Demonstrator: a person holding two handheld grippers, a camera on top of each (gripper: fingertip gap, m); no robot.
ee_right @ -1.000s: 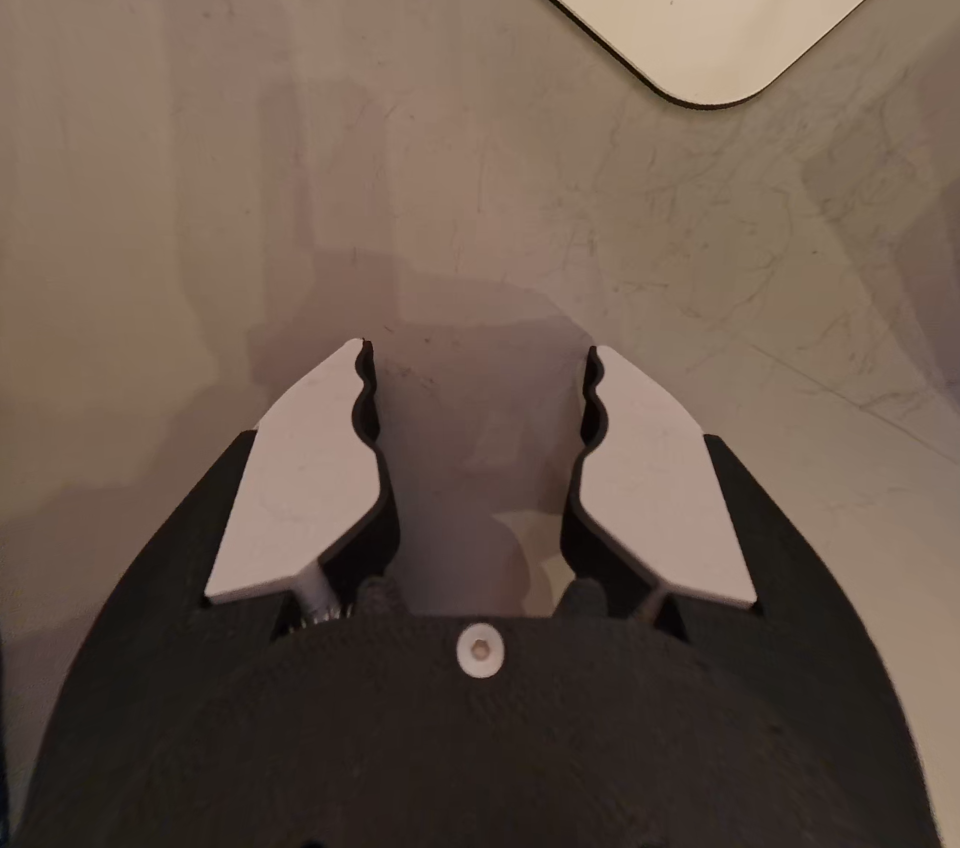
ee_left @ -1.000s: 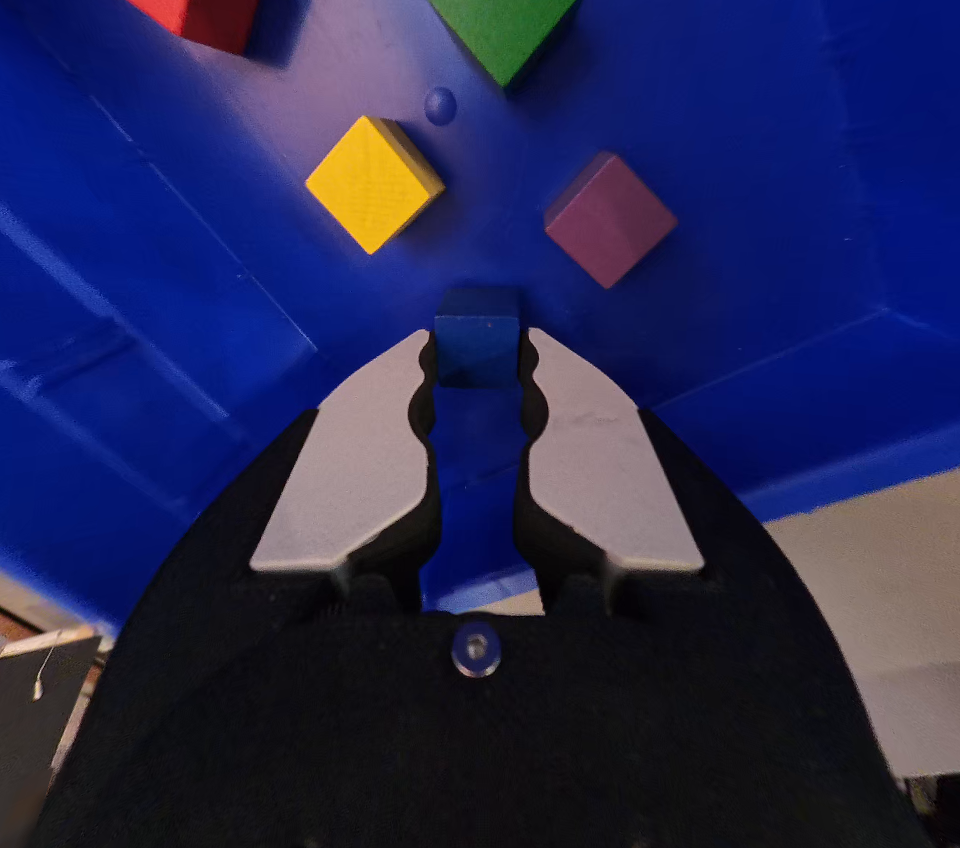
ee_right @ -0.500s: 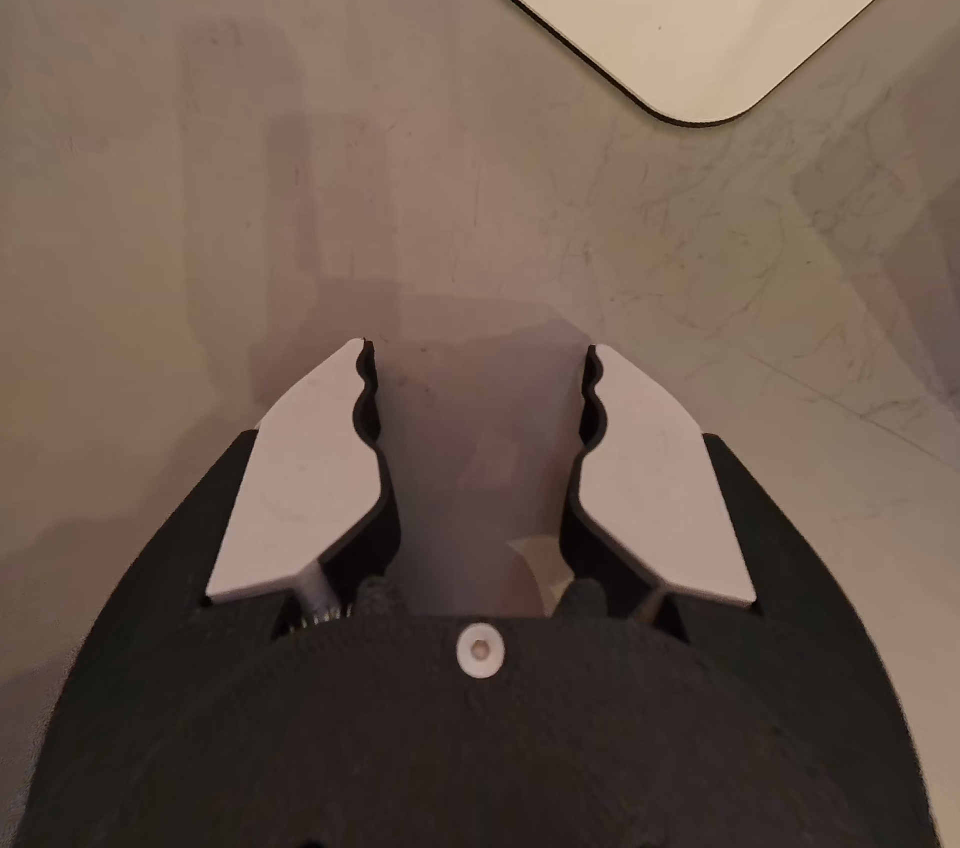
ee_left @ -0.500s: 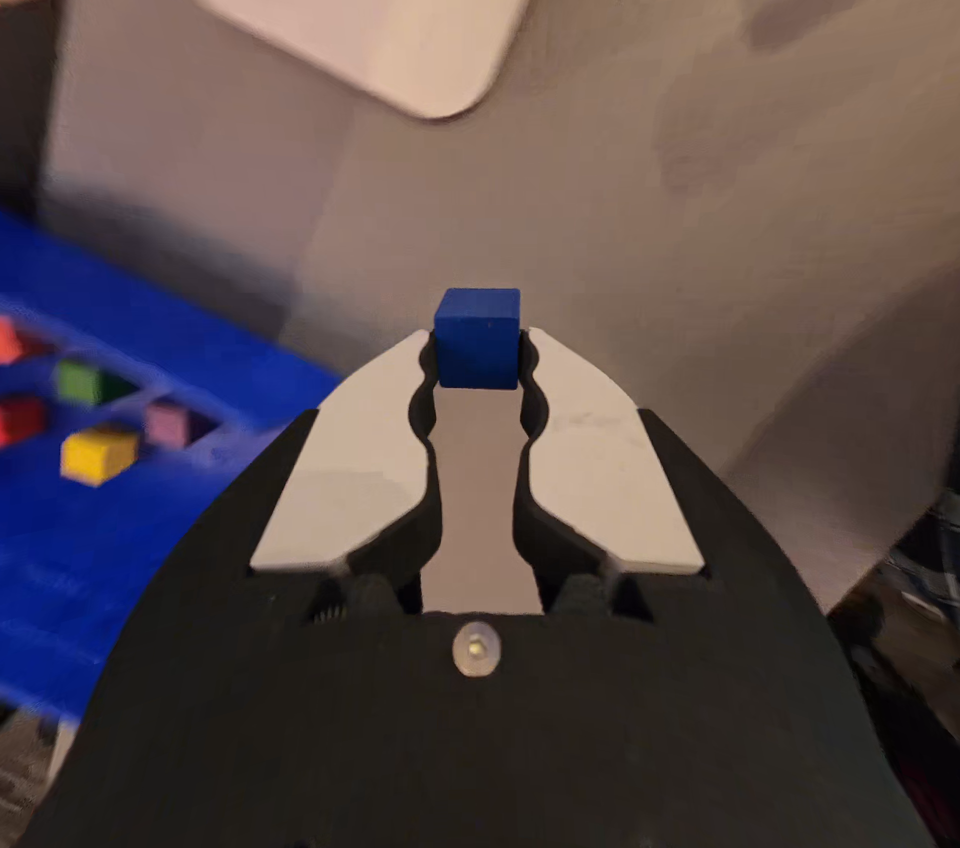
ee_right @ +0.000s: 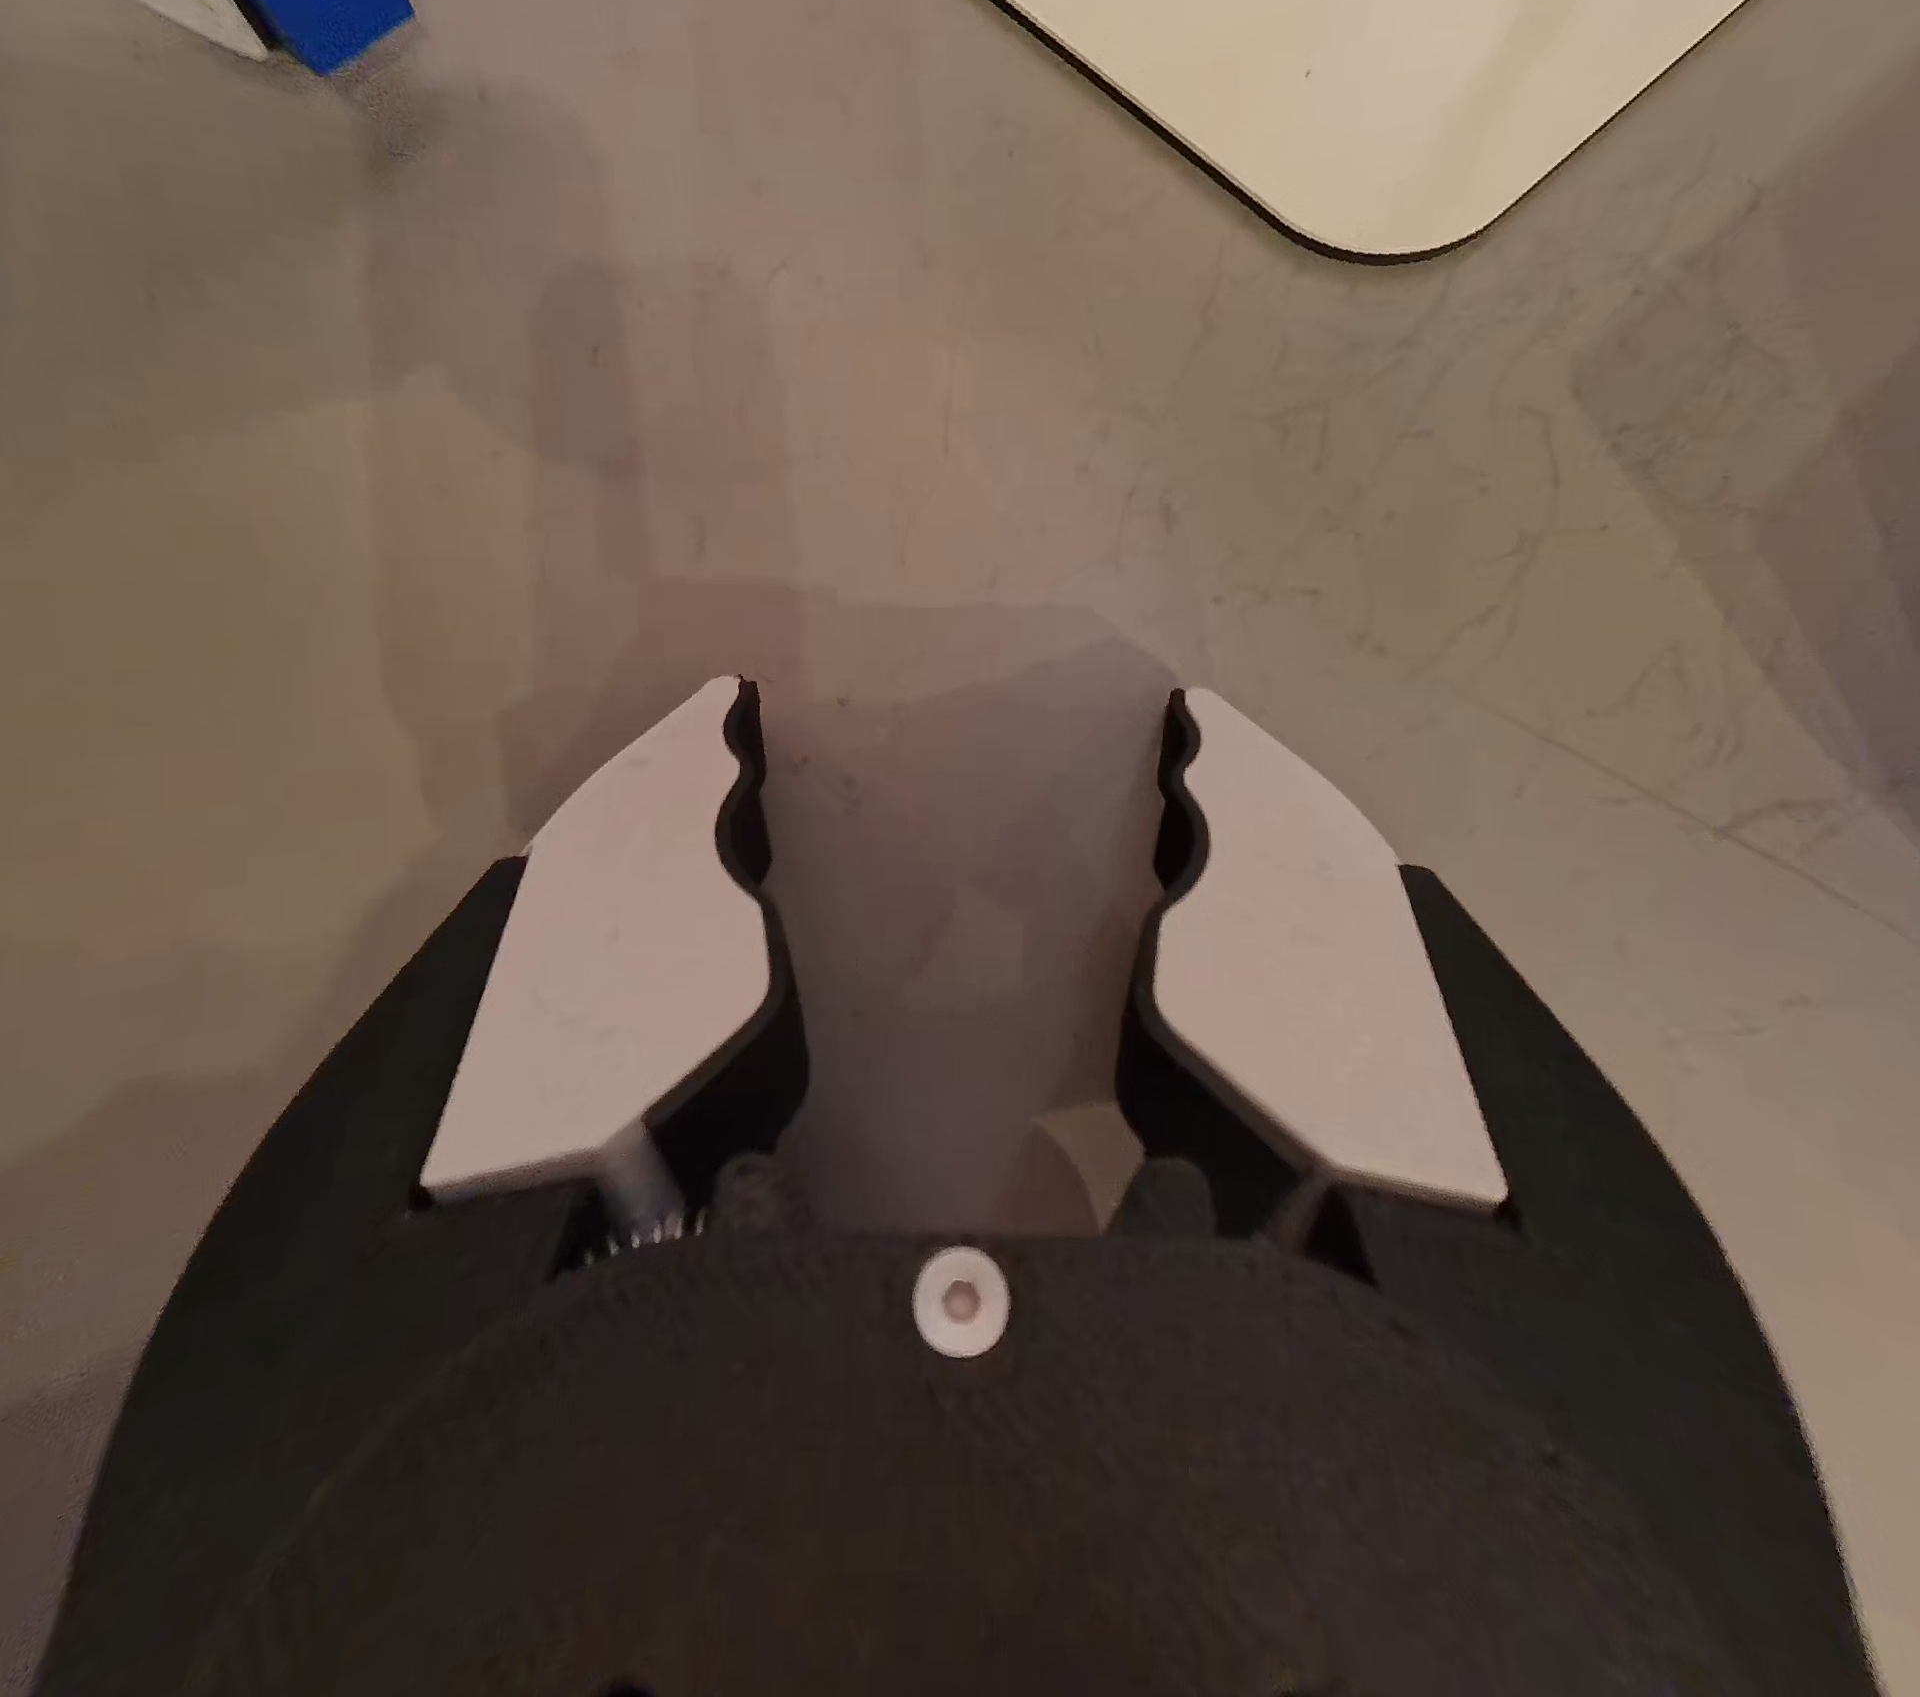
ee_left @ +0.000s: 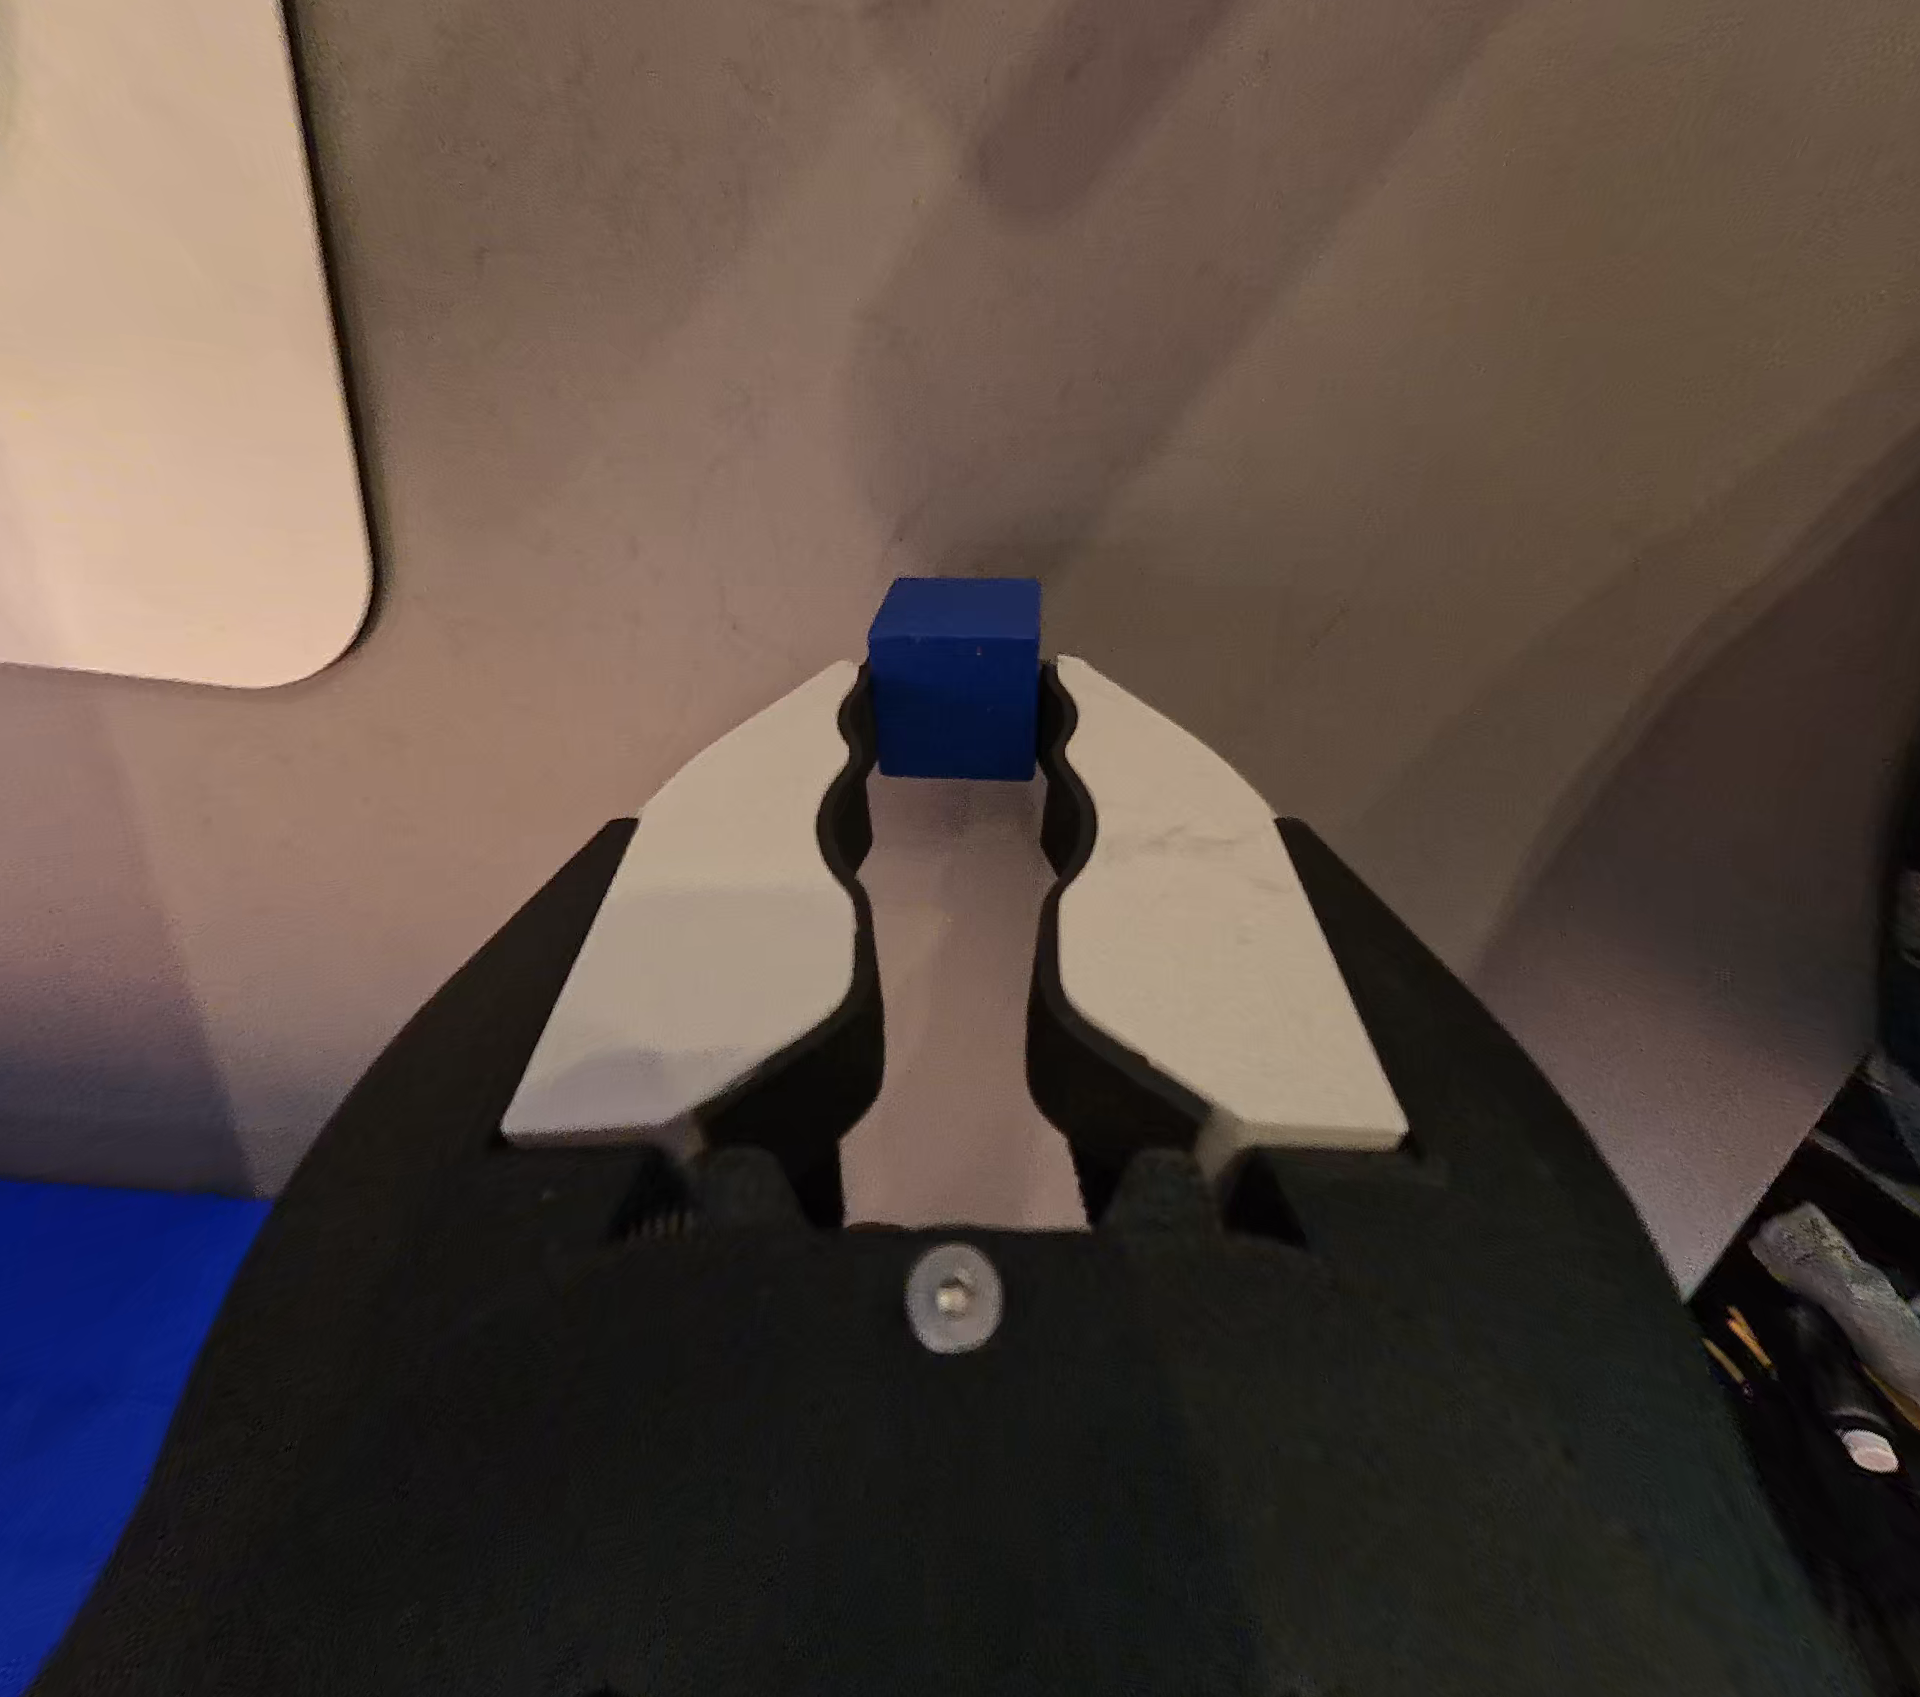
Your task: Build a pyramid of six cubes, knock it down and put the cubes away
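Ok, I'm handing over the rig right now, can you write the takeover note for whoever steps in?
Left tool: shut on the blue cube, both pads pressed to its sides, held above the grey table.
Right tool: open, nothing between the fingers, over bare table.
Things: white mat lies ahead of the right tool; a corner of the blue bin shows at lower left in the left wrist view. The other cubes are out of view.
Done: no cube stands on the table yet.
Left: place the blue cube, fetch the rest, build, knock down, put away.

cube (ee_left: 956,691) in left gripper (ee_left: 956,717), above table (ee_left: 1247,297)
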